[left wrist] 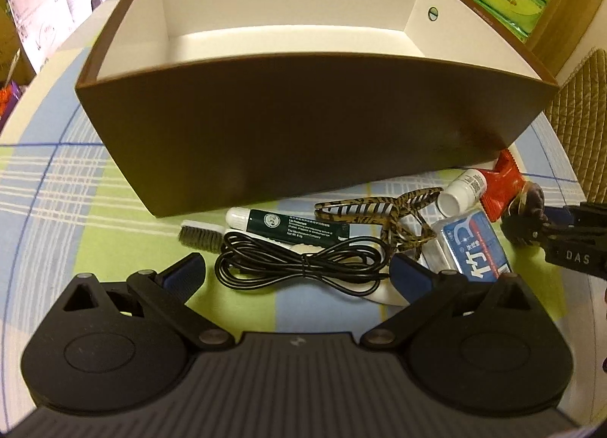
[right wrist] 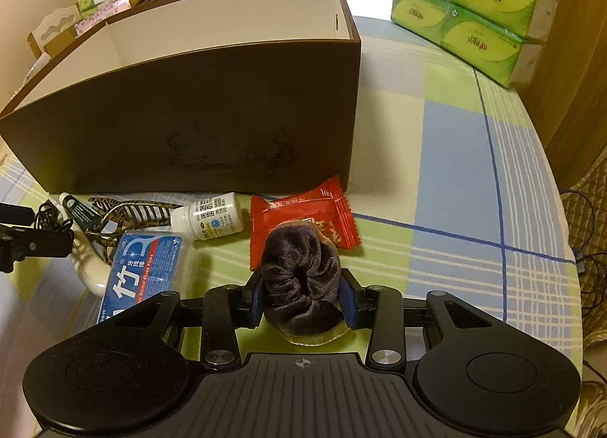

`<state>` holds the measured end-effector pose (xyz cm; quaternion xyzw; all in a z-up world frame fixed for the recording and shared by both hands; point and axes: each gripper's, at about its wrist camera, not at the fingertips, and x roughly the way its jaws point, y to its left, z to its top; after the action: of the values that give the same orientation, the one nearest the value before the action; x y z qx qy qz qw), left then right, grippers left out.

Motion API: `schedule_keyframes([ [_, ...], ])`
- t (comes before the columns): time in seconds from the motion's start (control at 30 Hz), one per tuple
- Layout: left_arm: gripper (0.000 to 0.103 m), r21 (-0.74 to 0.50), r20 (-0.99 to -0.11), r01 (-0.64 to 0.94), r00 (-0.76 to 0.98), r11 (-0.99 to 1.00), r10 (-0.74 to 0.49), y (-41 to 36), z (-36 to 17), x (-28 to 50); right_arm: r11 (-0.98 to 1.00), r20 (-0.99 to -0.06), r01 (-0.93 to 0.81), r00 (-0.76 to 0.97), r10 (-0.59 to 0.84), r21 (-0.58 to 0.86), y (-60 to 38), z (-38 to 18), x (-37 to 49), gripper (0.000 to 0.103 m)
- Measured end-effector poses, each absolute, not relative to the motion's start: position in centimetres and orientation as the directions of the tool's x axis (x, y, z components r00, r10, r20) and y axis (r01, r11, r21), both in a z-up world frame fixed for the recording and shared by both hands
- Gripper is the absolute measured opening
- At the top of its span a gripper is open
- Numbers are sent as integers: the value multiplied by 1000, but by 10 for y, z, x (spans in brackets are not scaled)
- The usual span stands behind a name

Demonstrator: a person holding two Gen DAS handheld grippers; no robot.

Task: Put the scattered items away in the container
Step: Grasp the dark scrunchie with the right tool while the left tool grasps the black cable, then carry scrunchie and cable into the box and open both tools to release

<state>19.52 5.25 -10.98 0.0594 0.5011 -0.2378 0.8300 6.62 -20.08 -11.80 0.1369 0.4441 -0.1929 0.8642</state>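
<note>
We have the right gripper with jaws clenched on the brown scrunchie, low centre of frame. Our left gripper hangs released over the cable. The box above looks empty; every item remains on the worktop.

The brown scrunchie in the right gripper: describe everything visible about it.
The brown scrunchie is a dark, velvety fabric ring, bunched into folds around a small central hole. The right gripper is shut on it, a blue-padded finger pressing each side. A pale translucent edge shows beneath it. Its far end overlaps the red snack packet in this view, near the brown box.
</note>
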Motion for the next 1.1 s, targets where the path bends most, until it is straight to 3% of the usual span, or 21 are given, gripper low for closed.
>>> schedule_keyframes([
  [0.17, 97, -135, -848, 470, 401, 872, -347, 54, -113, 196, 888, -820, 454, 532, -208, 69, -200, -118, 65, 42],
  [0.5, 96, -41, -830, 565, 440, 824, -343, 52, -106, 176, 895, -824, 442, 527, -206, 59, -197, -114, 62, 41],
  [0.63, 95, -30, -829, 587, 437, 809, -348, 53, -98, 167, 897, -828, 438, 526, -197, 65, -196, -110, 57, 34],
  [1.1, 95, -19, -810, 615, 453, 788, -373, 54, -66, 141, 912, -809, 403, 561, -176, 81, -182, -83, 40, 33],
])
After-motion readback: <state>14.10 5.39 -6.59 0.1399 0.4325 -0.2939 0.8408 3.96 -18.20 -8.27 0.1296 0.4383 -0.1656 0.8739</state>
